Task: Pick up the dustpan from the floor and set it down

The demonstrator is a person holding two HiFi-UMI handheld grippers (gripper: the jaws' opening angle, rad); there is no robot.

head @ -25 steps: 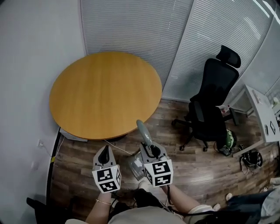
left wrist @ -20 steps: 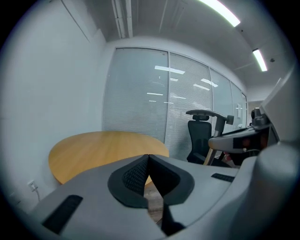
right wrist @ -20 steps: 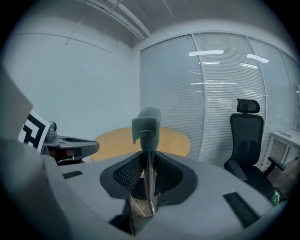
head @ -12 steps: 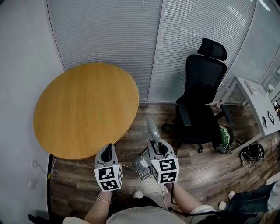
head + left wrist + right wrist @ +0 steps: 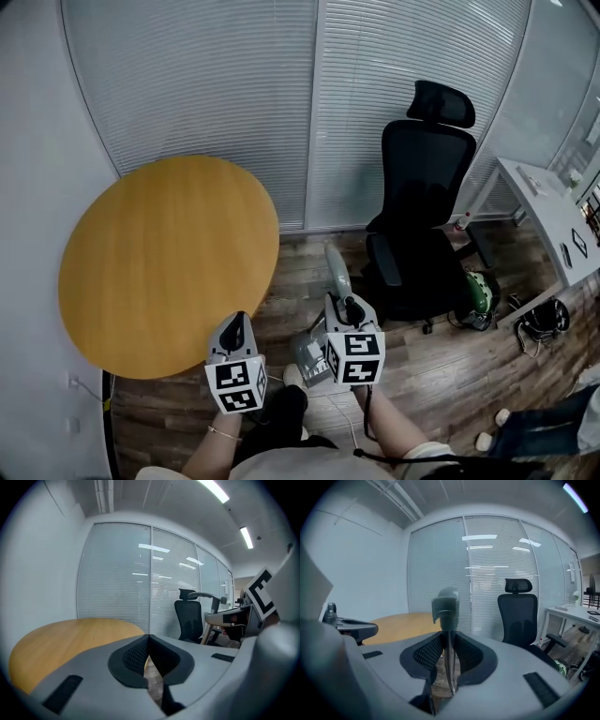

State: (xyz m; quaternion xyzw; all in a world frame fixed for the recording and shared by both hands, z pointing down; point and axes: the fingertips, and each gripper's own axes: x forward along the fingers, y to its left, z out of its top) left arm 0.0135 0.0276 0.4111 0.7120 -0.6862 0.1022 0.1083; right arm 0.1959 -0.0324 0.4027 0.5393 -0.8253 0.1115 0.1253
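Note:
The grey dustpan hangs off the floor in my right gripper (image 5: pixel 349 314). Its long handle (image 5: pixel 337 267) sticks out past the jaws, and the clear pan (image 5: pixel 307 354) hangs below the gripper body. In the right gripper view the handle (image 5: pixel 447 616) stands upright between the pads, and the right gripper (image 5: pixel 449 653) is shut on it. My left gripper (image 5: pixel 236 330) is held beside it to the left, at about the same height. In the left gripper view the left gripper (image 5: pixel 148 656) has its jaws closed together with nothing between them.
A round wooden table (image 5: pixel 169 262) stands at the left. A black office chair (image 5: pixel 427 216) is ahead on the right, before the blinds. A white desk (image 5: pixel 553 220) and a dark bag (image 5: pixel 536 326) on the wooden floor lie at the far right.
The view has swung to the right: the table slid left and the chair came toward the middle. Both grippers travelled along, the right one still holding the dustpan.

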